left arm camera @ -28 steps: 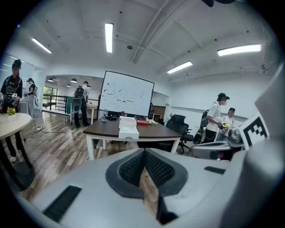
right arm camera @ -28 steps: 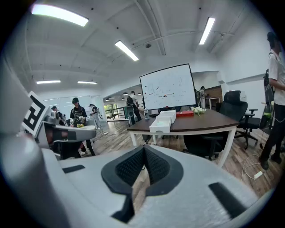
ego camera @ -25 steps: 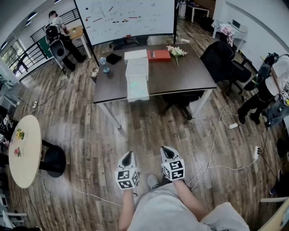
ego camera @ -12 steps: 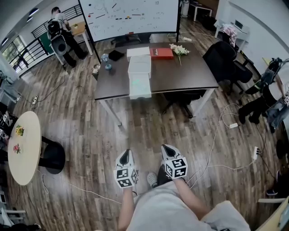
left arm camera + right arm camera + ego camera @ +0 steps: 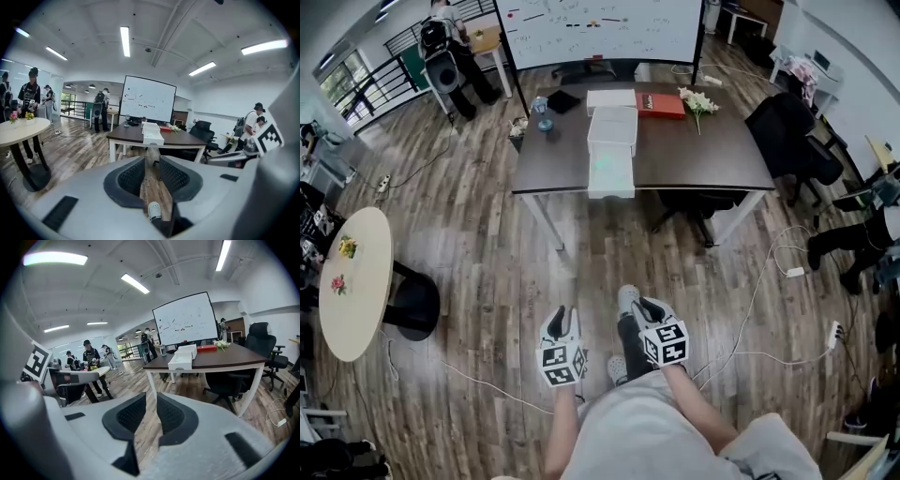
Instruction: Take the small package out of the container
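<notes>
Both grippers empty: left gripper [image 5: 151, 165] jaws apart, having just been opening, only floor planks showing through the gap; right gripper [image 5: 151, 403] the same, jaws just been opening, narrower gap, nothing between the pads. Both are held low in front of the person's body, pointing ahead and slightly down, well apart from the work area. The small package is not visible from here; it is presumably inside one of the white containers [image 5: 611, 174] lined up in a row on the dark table [image 5: 703, 155], the nearest one sitting right at the near table edge, and which of them holds it can't be told. Judgement on handling: a small package is likely light and easy for one gripper, maybe with a thin wrap that is slick or crushes, so pinch it across its short sides near the middle with a gentle squeeze and lift straight up clear of the wall. The container looks like light plastic, so it may slide or come up with the package; the other gripper can steady its rim, especially on the one at the table edge. Around the containers: a red box [image 5: 660, 104] touching the row's far end on the right, white flowers [image 5: 697, 97] just beside that, a small bottle [image 5: 543, 106] near the far left corner. An office chair [image 5: 787, 127] stands at the table's right, a whiteboard [image 5: 600, 23] behind it, a round table [image 5: 358, 281] far left. Open wood floor [image 5: 487, 234] lies between the person and the table.
</notes>
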A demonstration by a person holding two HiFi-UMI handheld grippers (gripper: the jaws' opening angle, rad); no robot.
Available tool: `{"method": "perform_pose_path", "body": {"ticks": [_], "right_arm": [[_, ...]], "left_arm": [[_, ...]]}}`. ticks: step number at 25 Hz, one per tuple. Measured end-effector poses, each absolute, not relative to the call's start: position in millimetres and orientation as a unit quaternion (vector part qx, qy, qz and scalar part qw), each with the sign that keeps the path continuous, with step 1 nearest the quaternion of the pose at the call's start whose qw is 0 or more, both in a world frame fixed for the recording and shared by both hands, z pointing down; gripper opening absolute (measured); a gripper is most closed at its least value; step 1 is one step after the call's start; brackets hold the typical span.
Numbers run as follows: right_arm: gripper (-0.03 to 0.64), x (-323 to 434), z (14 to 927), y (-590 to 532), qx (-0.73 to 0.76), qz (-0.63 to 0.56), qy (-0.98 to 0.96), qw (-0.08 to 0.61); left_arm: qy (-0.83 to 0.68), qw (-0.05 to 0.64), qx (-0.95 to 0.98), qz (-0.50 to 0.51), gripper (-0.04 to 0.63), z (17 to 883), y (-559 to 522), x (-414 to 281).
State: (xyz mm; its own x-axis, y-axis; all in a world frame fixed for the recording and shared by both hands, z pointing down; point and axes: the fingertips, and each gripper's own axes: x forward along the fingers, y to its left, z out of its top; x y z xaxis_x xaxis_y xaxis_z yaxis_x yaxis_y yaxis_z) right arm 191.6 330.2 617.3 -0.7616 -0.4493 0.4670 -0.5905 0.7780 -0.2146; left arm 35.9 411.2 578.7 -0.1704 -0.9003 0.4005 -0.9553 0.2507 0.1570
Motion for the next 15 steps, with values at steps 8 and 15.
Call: {"method": "perform_pose_path", "body": {"ticks": [8, 15], "right_arm": [[0.109, 154.3, 617.6, 288.3, 0.258, 0.175, -0.926, 0.21], [0.192, 114.1, 625.0, 244.5, 0.23, 0.16, -0.934, 0.22]], "left_arm": [[-0.771, 0.22, 0.594, 0.066, 0.091, 580.2, 377.3, 6.3], [-0.769, 0.221, 0.597, 0.063, 0.096, 582.5, 329.2, -20.3]]}}
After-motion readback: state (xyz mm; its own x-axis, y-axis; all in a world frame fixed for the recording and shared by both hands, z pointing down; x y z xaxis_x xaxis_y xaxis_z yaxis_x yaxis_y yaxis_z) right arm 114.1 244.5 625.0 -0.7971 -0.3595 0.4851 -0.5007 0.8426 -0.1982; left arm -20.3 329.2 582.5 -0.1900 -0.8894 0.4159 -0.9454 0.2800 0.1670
